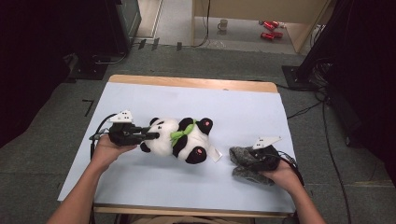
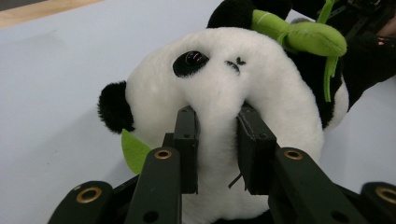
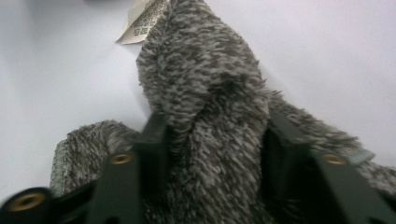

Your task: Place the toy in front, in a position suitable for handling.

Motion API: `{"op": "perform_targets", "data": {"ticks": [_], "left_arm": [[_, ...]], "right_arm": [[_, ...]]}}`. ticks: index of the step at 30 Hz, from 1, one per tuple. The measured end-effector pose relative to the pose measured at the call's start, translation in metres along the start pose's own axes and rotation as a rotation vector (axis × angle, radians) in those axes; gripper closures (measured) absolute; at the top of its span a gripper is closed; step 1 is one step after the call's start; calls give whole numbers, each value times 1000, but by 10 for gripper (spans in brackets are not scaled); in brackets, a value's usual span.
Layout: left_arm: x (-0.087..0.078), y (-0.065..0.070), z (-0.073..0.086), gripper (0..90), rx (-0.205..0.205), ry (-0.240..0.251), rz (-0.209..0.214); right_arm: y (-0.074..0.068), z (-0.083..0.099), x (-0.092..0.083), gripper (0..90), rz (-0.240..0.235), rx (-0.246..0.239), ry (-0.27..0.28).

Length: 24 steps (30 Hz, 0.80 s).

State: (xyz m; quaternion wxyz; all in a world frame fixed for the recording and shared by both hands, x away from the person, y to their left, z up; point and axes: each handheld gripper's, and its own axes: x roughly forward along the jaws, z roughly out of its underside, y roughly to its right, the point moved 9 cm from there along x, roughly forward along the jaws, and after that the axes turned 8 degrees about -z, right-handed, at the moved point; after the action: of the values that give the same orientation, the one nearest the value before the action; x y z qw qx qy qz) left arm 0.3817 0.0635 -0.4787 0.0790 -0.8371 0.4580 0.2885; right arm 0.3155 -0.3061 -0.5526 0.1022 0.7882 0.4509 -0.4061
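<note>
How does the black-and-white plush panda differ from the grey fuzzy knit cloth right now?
The black-and-white plush panda is stuffed and rounded; the grey fuzzy knit cloth is limp and crumpled. The panda is two-toned with a green scarf; the cloth is mottled grey. The panda looks bulkier. Both lie on the white table cover, each between a gripper's jaws: left gripper on the panda, right gripper around the cloth.

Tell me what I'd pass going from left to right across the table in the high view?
Left tool pinching the panda's head → plush panda lying on the table → its white tag → grey fuzzy cloth → right tool on that cloth.
</note>
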Motion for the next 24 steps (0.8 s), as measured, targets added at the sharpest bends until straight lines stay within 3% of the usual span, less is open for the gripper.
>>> {"op": "perform_targets", "data": {"ticks": [3, 6, 8, 13, 14, 18, 19, 21, 24], "left_arm": [[0, 2, 1, 780, -21, -21, 20], [-1, 6, 2, 804, -24, -43, 55], [-3, 8, 0, 816, -22, -39, 56], [-3, 9, -6, 839, -52, -12, 40], [-5, 9, -9, 848, -75, 11, 41], [-8, 12, -18, 854, -105, 62, 49], [-10, 13, -22, 857, -130, 93, 69], [-12, 15, -28, 860, -132, 127, 68], [-6, 18, -24, 860, -102, 100, 55]], "right_arm": [[-2, -2, 0, 717, -17, 14, -19], [-2, -4, 0, 742, -28, 34, -27], [-3, -7, -1, 752, -44, 47, -21], [-6, -29, -8, 756, -62, 44, 69], [-6, -39, -12, 757, -59, 32, 101], [-6, -49, -16, 757, -53, 26, 129], [-6, -52, -17, 756, -53, 24, 138], [-6, -59, -20, 756, -52, 20, 152], [-6, -68, -23, 756, -53, 19, 174]]}}
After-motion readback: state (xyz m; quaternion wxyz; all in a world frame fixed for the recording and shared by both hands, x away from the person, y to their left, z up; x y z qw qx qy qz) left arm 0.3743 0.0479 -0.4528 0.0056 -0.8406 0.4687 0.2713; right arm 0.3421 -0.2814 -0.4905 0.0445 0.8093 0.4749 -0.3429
